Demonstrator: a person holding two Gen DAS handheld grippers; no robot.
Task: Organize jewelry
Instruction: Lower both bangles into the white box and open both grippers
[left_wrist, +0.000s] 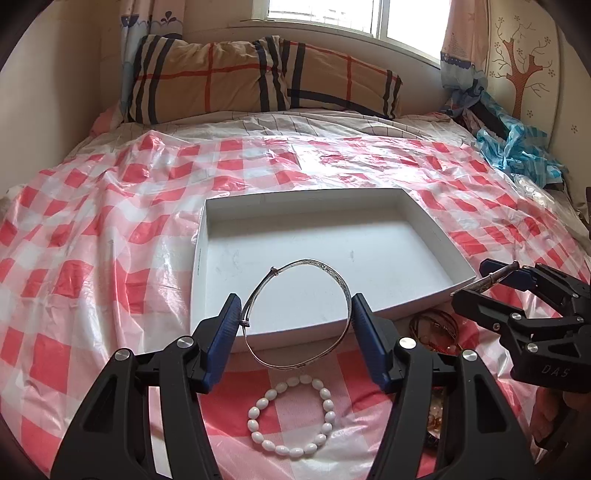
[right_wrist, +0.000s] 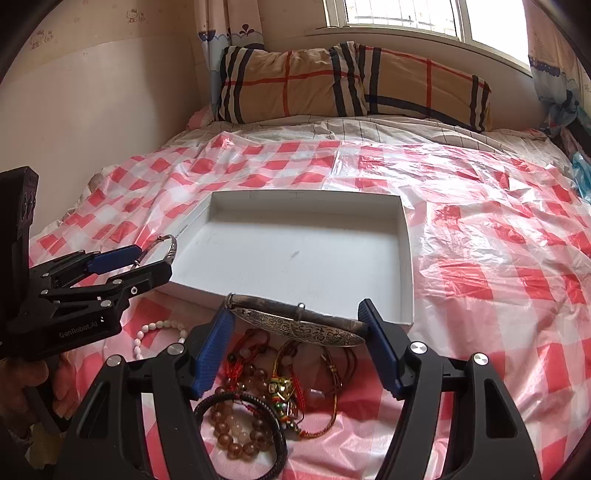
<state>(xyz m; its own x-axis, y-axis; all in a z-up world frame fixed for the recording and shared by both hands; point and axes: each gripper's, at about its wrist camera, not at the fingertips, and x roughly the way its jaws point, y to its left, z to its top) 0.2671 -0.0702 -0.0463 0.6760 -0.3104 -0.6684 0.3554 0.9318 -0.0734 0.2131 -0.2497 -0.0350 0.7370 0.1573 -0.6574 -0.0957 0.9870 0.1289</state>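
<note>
My left gripper (left_wrist: 295, 314) is shut on a thin silver bangle (left_wrist: 334, 272), held above the near edge of the open white box (left_wrist: 314, 236). It also shows in the right wrist view (right_wrist: 147, 254) at the box's left corner. My right gripper (right_wrist: 297, 325) is shut on a wide engraved silver bracelet (right_wrist: 295, 325), just before the box's (right_wrist: 295, 251) near wall; it shows in the left wrist view (left_wrist: 498, 278) too. A white bead bracelet (left_wrist: 291, 417) lies on the cloth below my left gripper. A pile of bead and cord bracelets (right_wrist: 266, 391) lies under my right gripper.
The box sits on a red-and-white checked plastic sheet (left_wrist: 110, 221) spread over a bed. A plaid pillow (left_wrist: 258, 81) lies at the head under the window. Crumpled blue plastic (left_wrist: 517, 147) lies at the far right edge.
</note>
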